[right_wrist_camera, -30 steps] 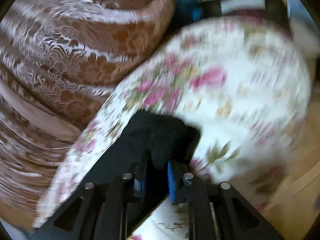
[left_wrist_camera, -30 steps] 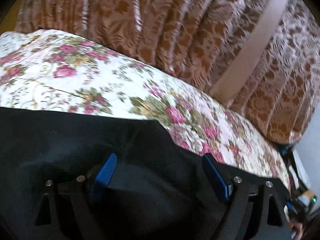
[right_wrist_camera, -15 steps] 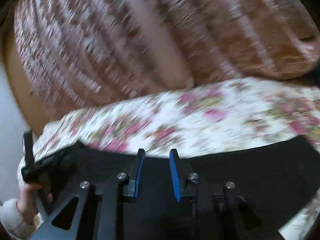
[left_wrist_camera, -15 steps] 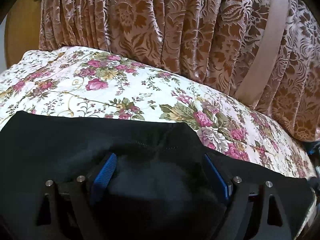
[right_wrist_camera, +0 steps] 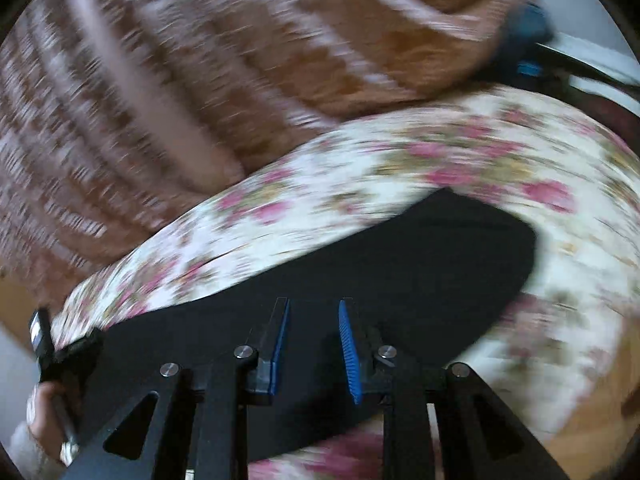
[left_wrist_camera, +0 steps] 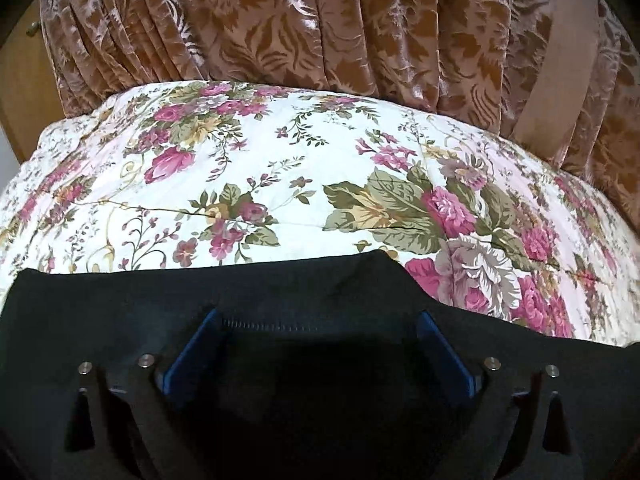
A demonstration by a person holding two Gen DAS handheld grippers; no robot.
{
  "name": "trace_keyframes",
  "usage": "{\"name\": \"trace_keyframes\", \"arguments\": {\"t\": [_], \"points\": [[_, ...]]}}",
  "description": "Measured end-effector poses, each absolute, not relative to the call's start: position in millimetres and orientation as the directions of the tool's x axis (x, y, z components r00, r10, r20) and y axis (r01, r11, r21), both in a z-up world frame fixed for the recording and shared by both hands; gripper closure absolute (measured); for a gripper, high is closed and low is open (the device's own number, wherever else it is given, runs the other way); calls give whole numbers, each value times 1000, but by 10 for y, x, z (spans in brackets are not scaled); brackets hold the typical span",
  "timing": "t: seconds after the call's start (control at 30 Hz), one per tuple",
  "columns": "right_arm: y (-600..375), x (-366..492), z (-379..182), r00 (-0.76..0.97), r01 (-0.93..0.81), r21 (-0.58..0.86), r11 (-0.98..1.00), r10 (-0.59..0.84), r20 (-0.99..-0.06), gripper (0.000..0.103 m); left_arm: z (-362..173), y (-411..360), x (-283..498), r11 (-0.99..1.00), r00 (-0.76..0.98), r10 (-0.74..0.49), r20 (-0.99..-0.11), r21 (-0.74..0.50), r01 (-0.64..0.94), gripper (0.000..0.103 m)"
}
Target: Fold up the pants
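Black pants [left_wrist_camera: 120, 304] lying flatter across the floral quilt [left_wrist_camera: 304, 160] than before.
Left gripper [left_wrist_camera: 316, 344] is staying spread wide, fabric between its fingers; right gripper [right_wrist_camera: 314, 344], earlier pinching cloth, is now gaping, released.

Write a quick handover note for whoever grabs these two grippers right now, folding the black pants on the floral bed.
Left gripper: open wide, fingers straddling black pants fabric, nothing pinched.
Right gripper: open, narrow gap, over the pants, not gripping; its view is motion-blurred.
Pants: lying in a long dark band across the floral bedspread, in front of the brown patterned curtain.
Done: how many folds are in cannot be told from these views.
Left: check the layers, then probably grip an end and fold it over.
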State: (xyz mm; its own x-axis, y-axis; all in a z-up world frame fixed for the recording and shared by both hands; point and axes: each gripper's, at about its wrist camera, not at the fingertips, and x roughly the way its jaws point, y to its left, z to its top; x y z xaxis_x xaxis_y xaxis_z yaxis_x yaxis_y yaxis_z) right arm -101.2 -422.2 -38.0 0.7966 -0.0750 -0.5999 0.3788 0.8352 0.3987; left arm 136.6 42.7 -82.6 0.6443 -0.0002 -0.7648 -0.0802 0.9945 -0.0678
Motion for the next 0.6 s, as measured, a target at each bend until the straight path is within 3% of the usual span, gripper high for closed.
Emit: {"name": "trace_keyframes", "arguments": {"t": [0.07,0.17,0.33,0.47,0.6], "points": [[-4471,-1231,-422,789,450,421,788,-129,-601,78,-798,457,1328,992,654,-22,-756,-96,-77,5],[-4744,-1474,-493,773,523,457,720,-174,-611,67,-689,592,1191,977,694,-75,-716,-193,-93,12],[-5024,-1618,-678,763,570,536,623,-159,-627,63,-570,878,937,916,740,-165,-652,-380,-131,12],[-5135,-1591,-844,774,569,593,570,-127,-621,60,-508,915,818,930,754,-112,-648,-336,-151,12],[-5146,-1513,-835,787,559,607,565,-133,-602,47,-608,919,806,951,743,-73,-666,-271,-149,10]]}}
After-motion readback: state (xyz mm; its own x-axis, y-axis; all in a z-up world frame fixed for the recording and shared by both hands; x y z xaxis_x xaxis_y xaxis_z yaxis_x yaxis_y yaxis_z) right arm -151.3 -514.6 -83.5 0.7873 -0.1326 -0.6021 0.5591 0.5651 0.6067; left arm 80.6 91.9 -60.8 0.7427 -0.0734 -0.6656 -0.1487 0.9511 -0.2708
